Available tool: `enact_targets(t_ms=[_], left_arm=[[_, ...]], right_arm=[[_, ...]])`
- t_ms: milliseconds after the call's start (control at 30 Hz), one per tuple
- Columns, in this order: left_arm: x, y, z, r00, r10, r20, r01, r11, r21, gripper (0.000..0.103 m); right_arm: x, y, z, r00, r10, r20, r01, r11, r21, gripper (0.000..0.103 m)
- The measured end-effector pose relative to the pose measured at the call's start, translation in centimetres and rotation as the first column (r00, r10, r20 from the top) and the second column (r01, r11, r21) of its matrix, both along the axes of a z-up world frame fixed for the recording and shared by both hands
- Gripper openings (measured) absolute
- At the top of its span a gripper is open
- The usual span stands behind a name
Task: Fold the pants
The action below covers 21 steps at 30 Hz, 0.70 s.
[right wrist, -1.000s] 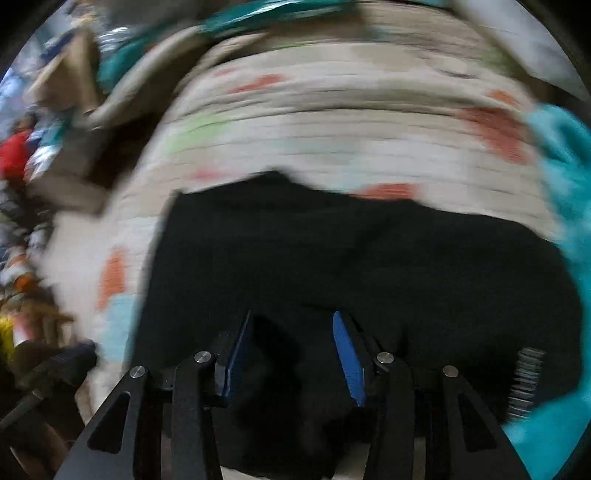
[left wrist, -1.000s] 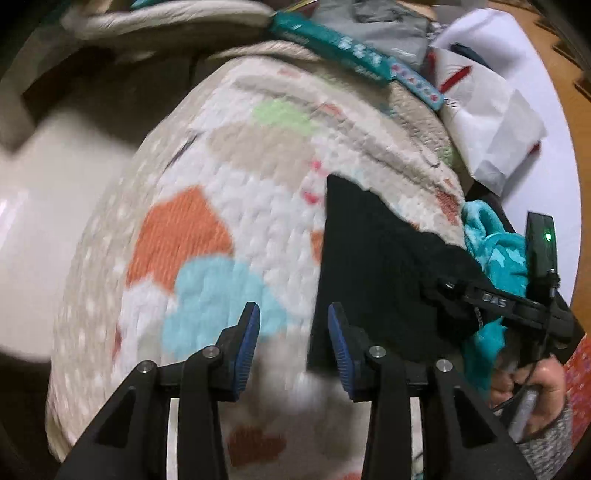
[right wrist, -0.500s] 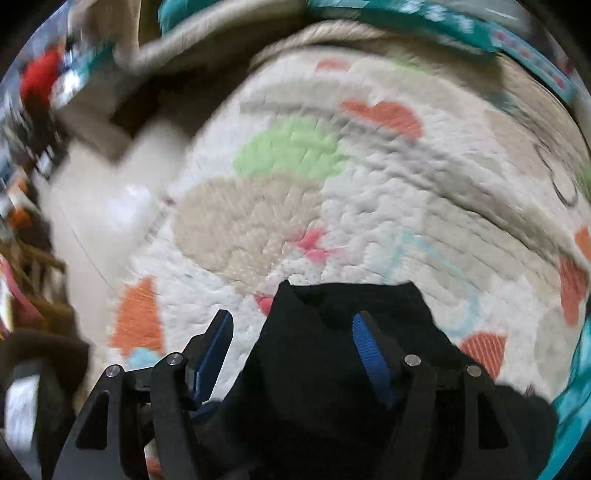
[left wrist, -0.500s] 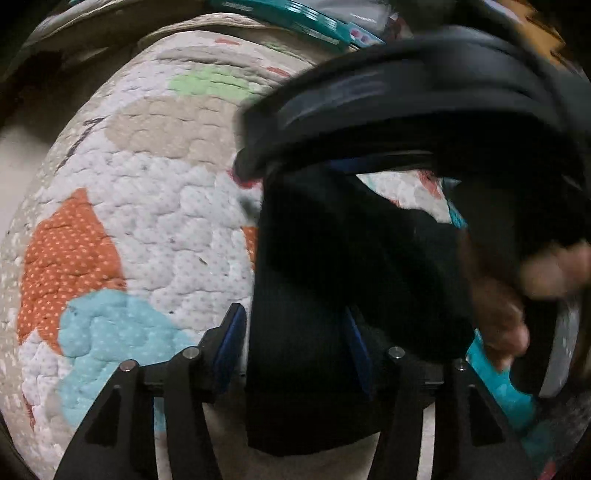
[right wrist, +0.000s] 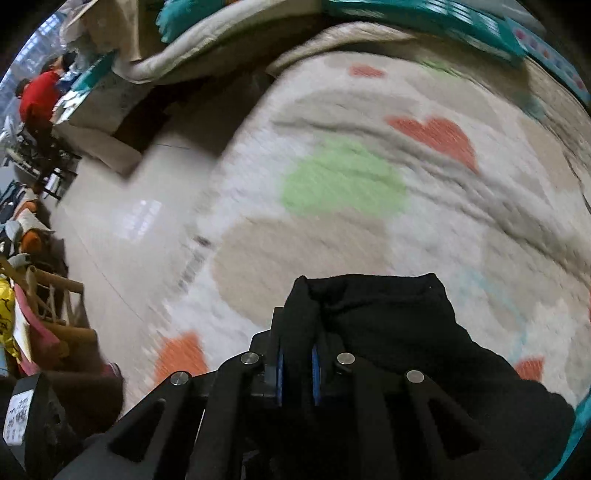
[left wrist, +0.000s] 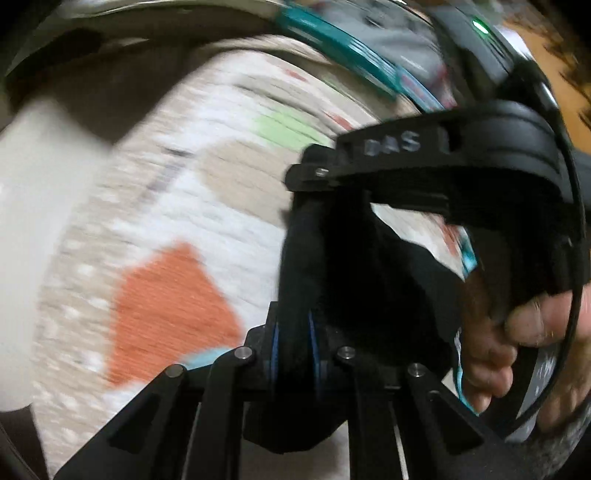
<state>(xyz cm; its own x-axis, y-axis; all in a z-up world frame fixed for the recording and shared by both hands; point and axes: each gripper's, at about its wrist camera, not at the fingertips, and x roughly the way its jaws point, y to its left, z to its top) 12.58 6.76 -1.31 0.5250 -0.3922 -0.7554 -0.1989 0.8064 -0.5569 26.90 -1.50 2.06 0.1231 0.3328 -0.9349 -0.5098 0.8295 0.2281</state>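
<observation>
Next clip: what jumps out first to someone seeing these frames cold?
The black pants pinched at the bottom centre of both views, by the left gripper and by the right gripper. Behind them spreads the quilt with its orange hearts and green patch. At right in the left wrist view, a hand grips the other tool.

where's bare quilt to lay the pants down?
Bare: quilt ahead of the pants, around the green patch and red heart; also by the orange patch. Crowded: teal boxes along the far edge. Both the left gripper and the right gripper pinch the pants.
</observation>
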Motion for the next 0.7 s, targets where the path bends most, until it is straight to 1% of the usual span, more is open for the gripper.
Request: enact_targets(t_ms=[33,100,133,167,200,233,267,333,367,433,500,533,567,633,700], left_arm=[[0.0,1.2,-0.2,0.999,0.036,-0.012,-0.036,0.999,-0.005,0.014],[0.0,3.2,-0.8,0.994,0.097,-0.057,-0.099,0.995,-0.023,0.017],[-0.1,4.1,-1.2,0.989,0.124,-0.076,-0.128,0.991,-0.048,0.021],[-0.3,4.6,-1.3,0.987,0.140,-0.082,-0.146,0.987,-0.071,0.022],[-0.5,4.9,-1.2,0.985,0.151,-0.083,-0.158,0.983,-0.089,0.022],[-0.7,5.2,-0.9,0.984,0.162,-0.074,-0.169,0.982,-0.089,0.022],[-1.0,5.5,-0.4,0.982,0.182,-0.057,-0.186,0.979,-0.079,0.022],[-1.8,5.8,0.4,0.974,0.228,-0.017,-0.228,0.971,-0.072,0.022],[-2.2,6.0,0.9,0.970,0.243,-0.002,-0.243,0.967,-0.074,0.022],[-2.9,6.3,1.8,0.963,0.267,0.028,-0.264,0.962,-0.074,0.022],[-3.2,6.0,2.0,0.963,0.266,0.043,-0.263,0.963,-0.061,0.022],[-3.1,5.7,2.0,0.966,0.256,0.044,-0.253,0.966,-0.055,0.022],[-2.9,5.2,2.0,0.969,0.245,0.042,-0.243,0.969,-0.048,0.022],[-2.9,5.4,1.9,0.972,0.234,0.037,-0.232,0.972,-0.040,0.022],[-2.2,5.0,1.7,0.973,0.227,0.032,-0.226,0.974,-0.034,0.022]], right_arm=[[0.0,1.3,0.2,1.000,0.008,0.002,-0.008,1.000,0.015,0.012],[0.2,3.4,-0.2,1.000,0.013,0.000,-0.013,0.999,0.042,0.018],[0.2,3.8,-0.3,1.000,0.016,-0.006,-0.016,0.999,0.050,0.025],[0.1,4.6,-0.3,1.000,0.022,-0.014,-0.021,0.998,0.061,0.033],[0.0,5.0,0.1,1.000,0.025,-0.016,-0.023,0.996,0.084,0.037],[0.2,5.0,1.1,1.000,0.017,0.003,-0.017,0.993,0.117,0.044],[0.3,4.2,2.1,1.000,0.004,0.025,-0.007,0.990,0.142,0.048],[0.3,1.7,4.2,0.996,-0.046,0.071,0.034,0.986,0.162,0.049],[-0.1,-0.7,5.6,0.991,-0.089,0.100,0.072,0.984,0.163,0.049],[-1.1,-4.0,6.9,0.984,-0.127,0.127,0.107,0.982,0.154,0.049],[-3.2,-7.3,7.2,0.976,-0.170,0.140,0.149,0.978,0.147,0.040],[-4.1,-8.2,6.9,0.976,-0.181,0.117,0.161,0.973,0.164,0.032],[-5.5,-9.4,5.8,0.980,-0.189,0.065,0.173,0.964,0.201,0.029],[-7.6,-9.9,4.1,0.981,-0.195,0.021,0.185,0.955,0.230,0.028],[-9.1,-9.7,1.2,0.978,-0.208,-0.012,0.206,0.955,0.212,0.028]])
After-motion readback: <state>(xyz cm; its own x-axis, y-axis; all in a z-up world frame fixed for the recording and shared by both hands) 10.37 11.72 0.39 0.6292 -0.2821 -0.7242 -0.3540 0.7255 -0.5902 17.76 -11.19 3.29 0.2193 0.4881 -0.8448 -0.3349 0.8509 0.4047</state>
